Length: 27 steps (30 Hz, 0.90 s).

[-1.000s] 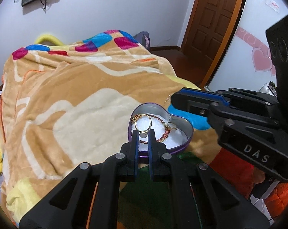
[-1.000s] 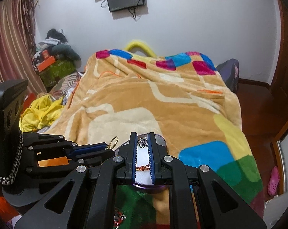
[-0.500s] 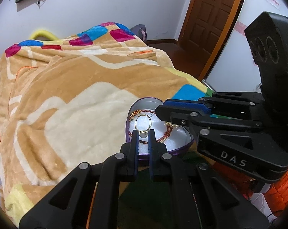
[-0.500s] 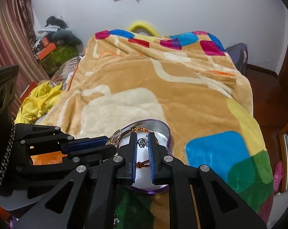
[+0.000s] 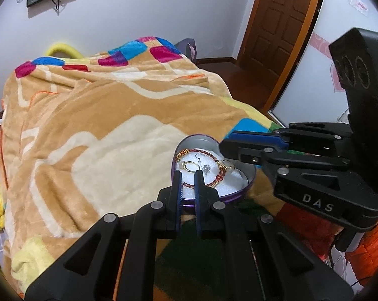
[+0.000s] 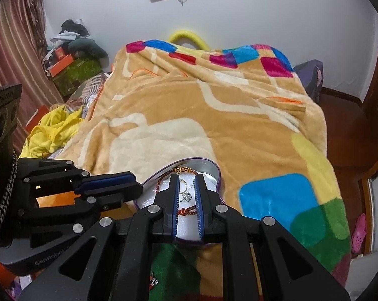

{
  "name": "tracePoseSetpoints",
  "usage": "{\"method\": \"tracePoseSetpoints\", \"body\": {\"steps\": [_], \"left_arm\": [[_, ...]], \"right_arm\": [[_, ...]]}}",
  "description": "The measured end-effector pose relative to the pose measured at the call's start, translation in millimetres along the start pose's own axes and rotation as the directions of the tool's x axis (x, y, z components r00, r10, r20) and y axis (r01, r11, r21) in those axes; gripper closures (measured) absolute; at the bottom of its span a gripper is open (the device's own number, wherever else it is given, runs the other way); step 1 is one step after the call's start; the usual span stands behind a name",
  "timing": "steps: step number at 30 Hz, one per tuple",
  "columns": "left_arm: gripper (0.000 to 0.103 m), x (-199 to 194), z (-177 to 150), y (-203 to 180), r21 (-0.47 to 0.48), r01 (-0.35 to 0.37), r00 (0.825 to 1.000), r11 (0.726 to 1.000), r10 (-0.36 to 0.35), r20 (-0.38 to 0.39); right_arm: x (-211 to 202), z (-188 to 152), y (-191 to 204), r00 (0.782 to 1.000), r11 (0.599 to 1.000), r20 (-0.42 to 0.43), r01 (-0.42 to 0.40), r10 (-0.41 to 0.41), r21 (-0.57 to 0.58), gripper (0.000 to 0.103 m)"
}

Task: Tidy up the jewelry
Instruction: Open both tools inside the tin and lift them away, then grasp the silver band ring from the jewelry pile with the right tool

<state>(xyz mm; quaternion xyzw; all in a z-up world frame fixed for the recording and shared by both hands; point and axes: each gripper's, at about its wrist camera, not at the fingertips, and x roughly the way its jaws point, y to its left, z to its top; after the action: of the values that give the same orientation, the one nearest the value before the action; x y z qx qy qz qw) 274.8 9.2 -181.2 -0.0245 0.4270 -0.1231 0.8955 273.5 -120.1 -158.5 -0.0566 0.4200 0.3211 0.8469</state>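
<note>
Right now the left gripper [image 5: 188, 175] is hovering at the near rim of the heart-shaped tin [image 5: 246, 188], its jaws narrowly parted and holding nothing. The gold ring [image 5: 187, 166], silver earring [image 5: 206, 168] and red bracelet [image 5: 215, 179] are lying on the white lining just above its tips at frame centre. The right gripper [image 6: 187, 179], also narrowly parted and empty, is sitting directly over that earring [image 6: 187, 197], so it looks the nearer one.

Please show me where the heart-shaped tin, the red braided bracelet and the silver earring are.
heart-shaped tin [image 5: 248, 175]: left wrist view, right rim.
red braided bracelet [image 5: 206, 153]: left wrist view, far cord.
silver earring [image 5: 206, 168]: left wrist view, crystal drop.
</note>
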Motion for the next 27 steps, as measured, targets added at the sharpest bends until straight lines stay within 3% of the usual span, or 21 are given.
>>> {"method": "tracePoseSetpoints", "body": {"steps": [10,17,27], "left_arm": [[0.092,-36,-2,-11,0.011,-0.026,0.999,1.0,0.026,0.039],[0.074,-60,-8,-18,0.015,-0.041,0.997,0.999,0.04,0.062],[0.07,-72,-30,-25,0.022,-0.044,0.998,0.999,0.043,0.037]], "right_arm": [[-43,-4,13,0.996,0.999,0.079,0.05,-0.049,-0.012,0.088],[-68,-16,21,0.988,0.997,0.128,0.083,-0.083,-0.001,0.084],[-71,-41,27,0.992,0.996,0.094,0.084,-0.086,0.018,0.083]]}}
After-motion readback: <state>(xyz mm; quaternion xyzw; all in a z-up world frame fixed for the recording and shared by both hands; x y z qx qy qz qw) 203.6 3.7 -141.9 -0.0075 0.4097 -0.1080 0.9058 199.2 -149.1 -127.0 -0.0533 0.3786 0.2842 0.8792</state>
